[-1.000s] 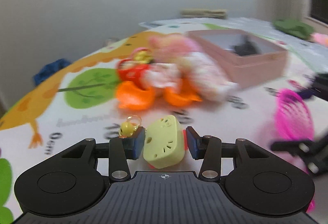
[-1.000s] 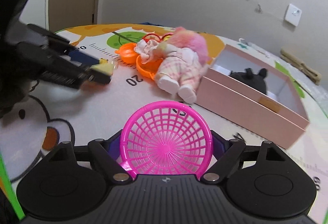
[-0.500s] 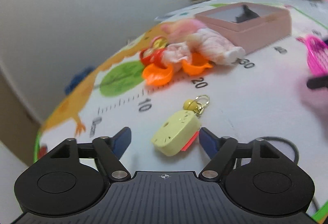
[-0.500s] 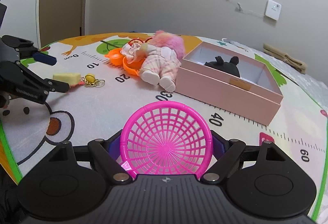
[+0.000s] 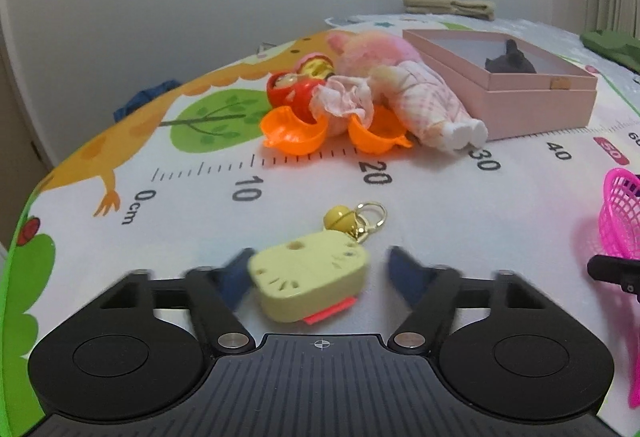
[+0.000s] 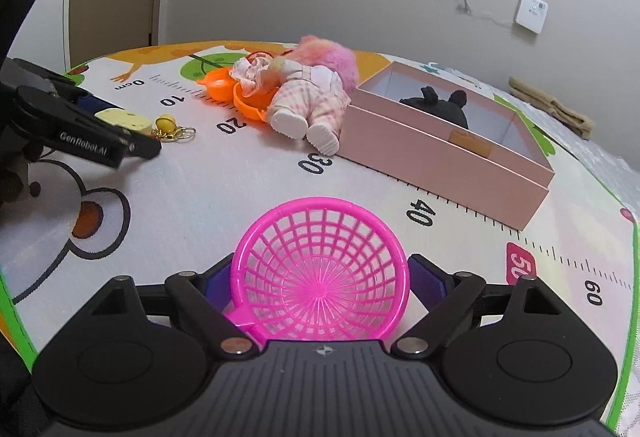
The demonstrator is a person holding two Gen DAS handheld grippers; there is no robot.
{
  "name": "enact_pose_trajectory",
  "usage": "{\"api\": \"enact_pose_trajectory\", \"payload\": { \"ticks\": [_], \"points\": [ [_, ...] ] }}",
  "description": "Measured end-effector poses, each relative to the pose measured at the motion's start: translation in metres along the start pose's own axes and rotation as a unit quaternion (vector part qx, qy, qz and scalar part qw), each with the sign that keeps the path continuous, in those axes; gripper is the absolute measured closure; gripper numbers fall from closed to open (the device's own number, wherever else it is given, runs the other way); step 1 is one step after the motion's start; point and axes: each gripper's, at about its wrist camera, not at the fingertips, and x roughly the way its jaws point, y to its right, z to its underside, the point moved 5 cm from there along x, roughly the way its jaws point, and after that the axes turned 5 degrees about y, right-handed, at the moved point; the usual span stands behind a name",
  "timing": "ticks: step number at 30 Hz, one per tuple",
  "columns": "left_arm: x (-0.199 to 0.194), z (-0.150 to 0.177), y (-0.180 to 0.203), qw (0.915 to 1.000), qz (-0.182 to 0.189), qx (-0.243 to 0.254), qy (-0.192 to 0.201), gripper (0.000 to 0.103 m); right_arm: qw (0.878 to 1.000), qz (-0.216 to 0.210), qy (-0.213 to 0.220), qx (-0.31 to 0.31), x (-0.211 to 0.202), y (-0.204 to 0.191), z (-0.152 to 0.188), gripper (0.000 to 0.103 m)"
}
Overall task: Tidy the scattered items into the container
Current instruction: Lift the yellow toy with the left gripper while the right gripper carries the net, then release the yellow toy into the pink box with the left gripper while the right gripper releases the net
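— So, what sits at the left gripper (image 5: 316,273)?

— A pale yellow cheese-shaped keychain (image 5: 308,279) lies on the play mat (image 5: 280,197) between its blue pads, which are spread apart; the left pad looks to be touching it and the right one stands clear, though both are blurred. A small yellow bell (image 5: 336,217) and a gold clasp (image 5: 370,221) lie just ahead of it.

— And farther out from those fingers?

— Ahead, two orange capsule halves (image 5: 294,127), a red round toy (image 5: 290,87) and a pink-haired doll (image 5: 416,93) in checked clothes lie in a heap. Ahead and to the right, the doll's feet lie just beside the open pink box (image 5: 532,97), which holds a dark plush toy (image 5: 510,61).

— The right gripper (image 6: 320,277)?

— Its pads are pinching a pink plastic mesh basket (image 6: 320,277) from both sides. The box lies ahead and to its right; the left gripper is far to its left.
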Motion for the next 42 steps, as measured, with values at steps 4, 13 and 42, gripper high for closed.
{"api": "enact_pose_trajectory", "payload": {
  "ticks": [4, 13, 42],
  "points": [
    [-0.006, 0.000, 0.000, 0.9999, 0.007, 0.008, 0.008, 0.040, 1.000, -0.001, 0.000, -0.003, -0.001, 0.000, 0.000, 0.015],
    [-0.043, -0.010, 0.033, 0.9962, 0.065, 0.039, 0.043, 0.040, 1.000, -0.002, 0.002, -0.015, -0.021, 0.006, -0.004, 0.020],
    [-0.016, -0.140, 0.126, 0.9730, 0.172, 0.094, 0.122, 0.040, 0.997, 0.021, 0.079, 0.008, -0.037, 0.120, -0.104, 0.020]
  ]
}}
